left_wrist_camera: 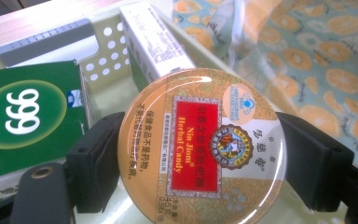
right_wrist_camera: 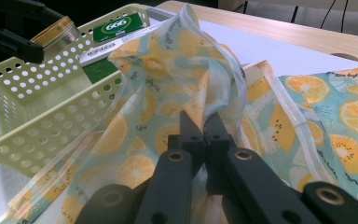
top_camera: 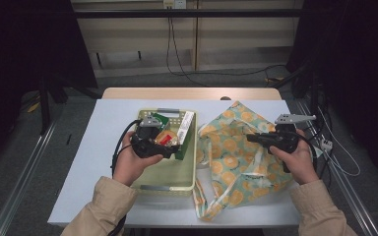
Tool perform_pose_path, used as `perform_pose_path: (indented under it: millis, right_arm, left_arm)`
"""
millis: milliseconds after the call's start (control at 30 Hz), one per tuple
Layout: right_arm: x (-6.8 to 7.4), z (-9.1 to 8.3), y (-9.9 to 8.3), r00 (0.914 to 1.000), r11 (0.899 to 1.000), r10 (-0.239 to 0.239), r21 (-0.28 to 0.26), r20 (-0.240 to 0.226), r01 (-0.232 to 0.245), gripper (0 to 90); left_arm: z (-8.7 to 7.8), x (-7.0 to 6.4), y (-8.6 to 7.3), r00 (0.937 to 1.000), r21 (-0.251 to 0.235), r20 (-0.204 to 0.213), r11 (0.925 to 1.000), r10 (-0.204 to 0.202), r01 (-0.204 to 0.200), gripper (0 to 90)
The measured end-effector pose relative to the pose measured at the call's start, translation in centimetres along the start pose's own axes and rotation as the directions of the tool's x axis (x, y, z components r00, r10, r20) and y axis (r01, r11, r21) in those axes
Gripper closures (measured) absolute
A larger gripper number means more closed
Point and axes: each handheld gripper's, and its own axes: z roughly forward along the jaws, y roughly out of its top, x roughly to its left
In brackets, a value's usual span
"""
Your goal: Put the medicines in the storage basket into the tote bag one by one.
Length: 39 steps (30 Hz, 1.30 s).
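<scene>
Herbal candy tin [top_camera: 166, 137] sits clamped in the left gripper [top_camera: 161, 140] above the pale green perforated basket [top_camera: 187, 162], as the high view shows. The basket rests on a white bench [top_camera: 110, 147] with a wooden edge at the far side; beyond it lie a grey floor, trailing cables and a pale wall panel with dark curtains on both sides. Just right of the basket lies a fabric bag [top_camera: 231, 162] printed with orange slices, and the right gripper [top_camera: 256, 139] reaches into it from the right.

In the left gripper view, the round tin [left_wrist_camera: 201, 147], labelled "Nin Jiom Herbal Candy", is held by its rim between the two black fingers [left_wrist_camera: 95, 161], one on each side. Behind it in the basket [left_wrist_camera: 105, 70] stand a green box [left_wrist_camera: 28, 121] marked "999" and a white carton [left_wrist_camera: 156, 42] leaning against the perforated wall. The bag [left_wrist_camera: 317, 60] spreads at upper right.

In the right gripper view, the fingers [right_wrist_camera: 216, 135] are pinched together on a raised fold of the bag [right_wrist_camera: 177, 79], lifting the fabric into a peak. The basket [right_wrist_camera: 42, 112] lies to the left, the green box [right_wrist_camera: 120, 25] inside it, and the tin [right_wrist_camera: 56, 30] in the left gripper [right_wrist_camera: 14, 39] above its rim.
</scene>
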Motion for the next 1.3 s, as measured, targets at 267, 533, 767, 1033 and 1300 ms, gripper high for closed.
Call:
perform_pose_path:
  millis: [267, 533, 767, 1033, 1300]
  right_arm:
    - [0.0, 0.1, 0.0, 1.0, 1.0, -0.004, 0.0, -0.001, 0.004, 90.0]
    - [0.1, 0.0, 0.0, 1.0, 1.0, 0.003, -0.004, 0.0, -0.003, 90.0]
    - [0.0, -0.1, 0.0, 1.0, 1.0, 0.001, -0.005, 0.001, -0.001, 90.0]
    - [0.0, 0.0, 0.0, 1.0, 1.0, 0.0, 0.0, 0.003, 0.0, 90.0]
    - [0.0, -0.2, 0.0, 1.0, 1.0, 0.008, -0.006, 0.0, -0.008, 90.0]
  left_arm:
    - [-0.3, -1.4, 1.9, 0.9992, -0.052, 0.028, 0.9983, 0.027, -0.026, 20.7]
    - [1.1, -3.8, 3.0, 0.9935, -0.077, 0.095, 0.9956, 0.062, -0.055, 20.7]
    - [3.2, -5.9, 4.0, 0.9845, -0.066, 0.148, 0.9942, 0.094, -0.085, 20.7]
    - [5.3, -7.2, 4.8, 0.977, -0.059, 0.178, 0.9924, 0.117, -0.109, 20.7]
    - [6.5, -7.8, 5.4, 0.9741, -0.048, 0.184, 0.9911, 0.131, -0.124, 20.7]
